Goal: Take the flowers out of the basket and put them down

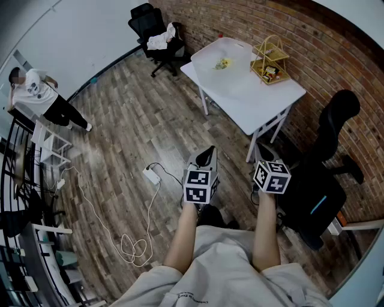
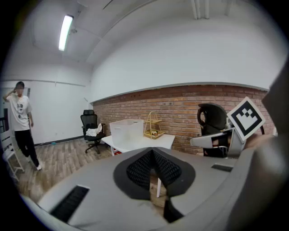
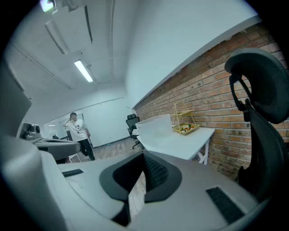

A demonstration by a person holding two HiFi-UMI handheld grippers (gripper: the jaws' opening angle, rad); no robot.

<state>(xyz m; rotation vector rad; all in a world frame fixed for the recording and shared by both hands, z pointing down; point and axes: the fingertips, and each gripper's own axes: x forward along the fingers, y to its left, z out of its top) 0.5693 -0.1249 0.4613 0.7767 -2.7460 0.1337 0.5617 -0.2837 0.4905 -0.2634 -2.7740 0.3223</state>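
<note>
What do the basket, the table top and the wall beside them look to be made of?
Basket: thin wire, probably metal, with a gold-coloured finish; it has an open frame and a hoop handle.
Table: smooth matte white top, laminate or plastic, can't tell which; slim white legs.
Wall: red-brown brick, with pale mortar lines showing between the courses.

the head view looks steeply down, well back from the white bench [image 1: 240, 96]. the left and right gripper views look forward across the room, sharing that bench and the brick wall [image 1: 240, 18].
</note>
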